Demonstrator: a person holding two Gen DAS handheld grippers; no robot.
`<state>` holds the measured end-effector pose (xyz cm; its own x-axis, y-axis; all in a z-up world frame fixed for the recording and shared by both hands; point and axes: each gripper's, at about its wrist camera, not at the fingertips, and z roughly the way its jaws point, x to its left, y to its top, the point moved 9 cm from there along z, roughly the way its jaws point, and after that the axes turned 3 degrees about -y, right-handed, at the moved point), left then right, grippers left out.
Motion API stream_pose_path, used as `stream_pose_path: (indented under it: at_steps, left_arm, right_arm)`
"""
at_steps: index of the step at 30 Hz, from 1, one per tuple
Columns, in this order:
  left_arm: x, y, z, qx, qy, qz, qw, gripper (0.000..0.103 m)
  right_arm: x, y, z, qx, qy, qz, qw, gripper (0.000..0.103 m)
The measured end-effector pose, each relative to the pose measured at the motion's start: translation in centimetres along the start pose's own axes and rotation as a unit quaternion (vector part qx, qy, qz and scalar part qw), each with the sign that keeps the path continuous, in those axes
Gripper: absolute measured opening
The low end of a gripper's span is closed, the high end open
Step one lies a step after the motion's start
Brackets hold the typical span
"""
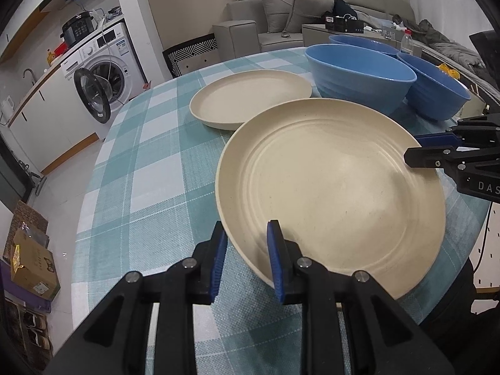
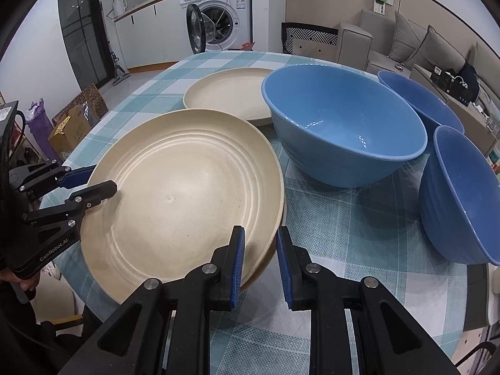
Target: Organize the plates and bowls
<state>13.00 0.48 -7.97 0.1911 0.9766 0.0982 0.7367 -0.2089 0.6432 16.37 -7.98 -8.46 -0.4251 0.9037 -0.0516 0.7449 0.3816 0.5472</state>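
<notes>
Both claws clamped on opposite rims of the big cream plate, everything empty.

The near plate (image 1: pixel 331 187) is round, matte and speckled with raised rings; the left gripper (image 1: pixel 247 250) and right gripper (image 2: pixel 257 256) each pinch its edge between blue pads, and in the right view a second rim shows under it. Another cream plate (image 1: pixel 250 98) sits beyond, on the teal checked tablecloth (image 1: pixel 140 172). Three smooth blue bowls (image 2: pixel 343 131) beside them, nothing inside.
</notes>
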Motion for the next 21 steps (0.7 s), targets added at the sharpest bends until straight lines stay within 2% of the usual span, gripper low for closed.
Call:
stream_pose_path:
  at_steps: [21]
  left_arm:
    - [-0.48,-0.44,0.53,0.008,0.001,0.005,1.0000,0.029]
  right_arm:
    - [0.06,-0.21,0.72,0.006,-0.010,-0.004,1.000,0.023]
